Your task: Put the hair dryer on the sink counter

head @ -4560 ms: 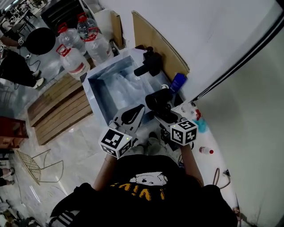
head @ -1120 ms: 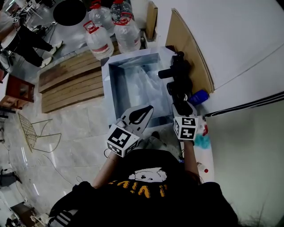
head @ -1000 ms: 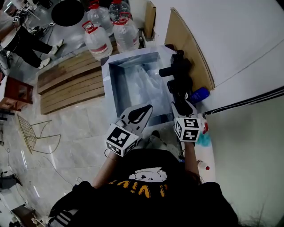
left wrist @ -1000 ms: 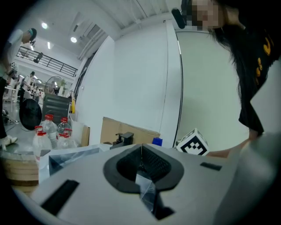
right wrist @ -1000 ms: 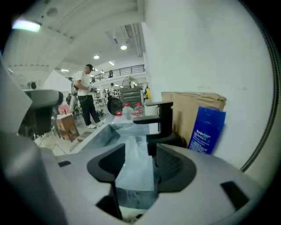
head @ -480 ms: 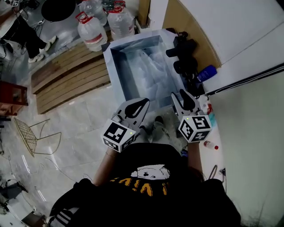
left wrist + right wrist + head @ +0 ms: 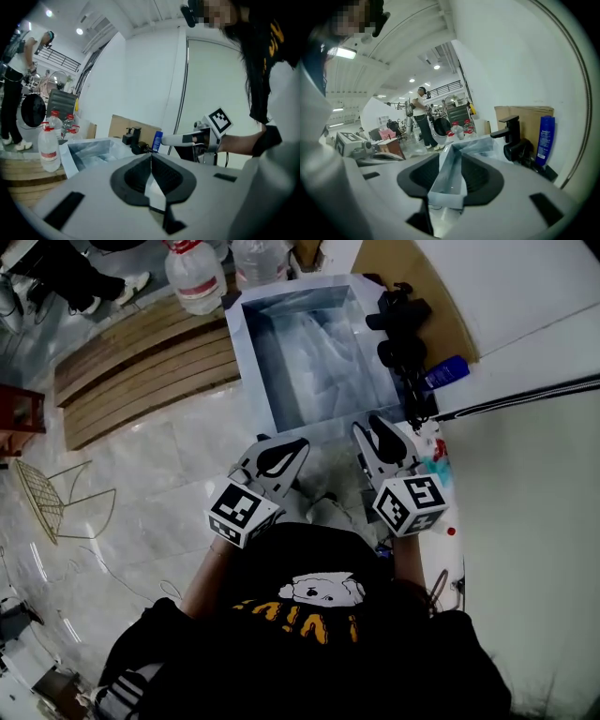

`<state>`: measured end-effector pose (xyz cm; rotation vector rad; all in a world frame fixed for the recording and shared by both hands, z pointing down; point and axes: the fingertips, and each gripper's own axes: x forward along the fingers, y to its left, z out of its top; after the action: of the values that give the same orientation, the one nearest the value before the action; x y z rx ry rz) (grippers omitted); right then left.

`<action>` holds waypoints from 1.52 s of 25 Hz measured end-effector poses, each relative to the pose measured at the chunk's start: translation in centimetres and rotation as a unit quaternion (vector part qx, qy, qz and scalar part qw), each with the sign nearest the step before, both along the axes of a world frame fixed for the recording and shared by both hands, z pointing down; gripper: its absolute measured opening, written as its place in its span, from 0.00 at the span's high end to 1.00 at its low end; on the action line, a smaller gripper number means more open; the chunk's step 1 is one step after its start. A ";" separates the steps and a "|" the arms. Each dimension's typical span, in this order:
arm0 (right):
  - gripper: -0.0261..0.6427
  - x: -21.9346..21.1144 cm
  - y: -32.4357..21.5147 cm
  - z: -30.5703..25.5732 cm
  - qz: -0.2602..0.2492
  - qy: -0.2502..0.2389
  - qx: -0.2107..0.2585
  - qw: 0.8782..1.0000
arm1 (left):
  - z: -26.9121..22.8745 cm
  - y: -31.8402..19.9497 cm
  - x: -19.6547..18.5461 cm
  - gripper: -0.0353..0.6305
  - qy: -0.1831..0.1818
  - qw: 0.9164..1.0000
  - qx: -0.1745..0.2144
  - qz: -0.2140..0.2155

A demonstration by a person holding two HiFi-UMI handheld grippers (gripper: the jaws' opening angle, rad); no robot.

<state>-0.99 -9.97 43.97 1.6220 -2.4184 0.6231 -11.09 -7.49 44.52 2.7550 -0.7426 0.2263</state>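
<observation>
Head view: both forearms tucked close to the torso, elbows bent, each hand holding its tool level in front of the chest. Both tools point toward the sink, marker cubes nearest the body.

Left tongs: over the floor just short of the sink's near edge. In the left gripper view the tips are pressed together, with nothing between them.

Right tongs: over the near end of the counter, apart from everything on it. In the right gripper view the jaws are partly spread and closing. The gap is empty; only the sink shows through it.

Hair dryer: black, lying on the counter along the sink's right side, just behind the black faucet as seen from the person's side. Neither tool touches it. A blue bottle stands just beside it, against the wall. Right gripper view confirms the order: faucet, hair dryer, bottle.
</observation>
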 end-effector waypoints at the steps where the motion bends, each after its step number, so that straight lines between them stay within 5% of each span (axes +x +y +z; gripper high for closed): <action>1: 0.74 -0.3 0.1 -0.1 -0.005 -0.001 0.000 1.000 | -0.2 0.0 -0.2 0.93 0.001 1.000 0.003 -0.006; 15: 0.86 0.1 7.8 -1.1 -0.071 -0.017 0.008 0.997 | -1.9 7.1 -0.9 0.93 -0.017 0.996 0.031 -0.086; 26: 0.95 3.1 14.1 -1.6 -0.108 -0.020 0.030 0.993 | -3.5 13.8 1.1 0.93 0.018 0.987 0.025 -0.160; 38: 0.96 4.9 17.1 -1.8 -0.138 0.011 0.047 0.989 | -3.9 17.1 2.4 0.93 0.011 0.983 0.031 -0.179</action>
<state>3.87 7.09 42.20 1.2818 -2.6248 0.4468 -8.64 9.57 40.59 2.6140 -1.2367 0.0979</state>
